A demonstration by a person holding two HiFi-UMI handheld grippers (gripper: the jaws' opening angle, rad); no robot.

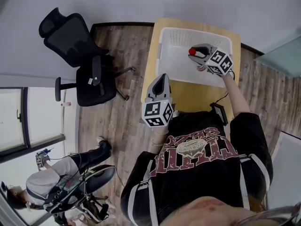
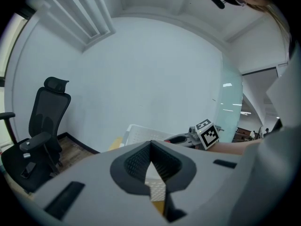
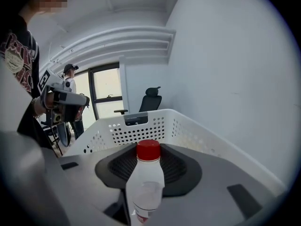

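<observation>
My right gripper hangs over a white perforated basket on a yellow table. It is shut on a clear plastic bottle with a red cap. In the right gripper view the bottle stands upright between the jaws, with the basket's wall behind it. My left gripper floats at the table's left edge, outside the basket, shut with nothing in it. Its tips meet, and past them are the basket and the right gripper.
A black office chair stands on the wood floor left of the table. A black adapter with a cable lies on the table's near edge. Another person crouches at the lower left by a window. A white wall runs behind the table.
</observation>
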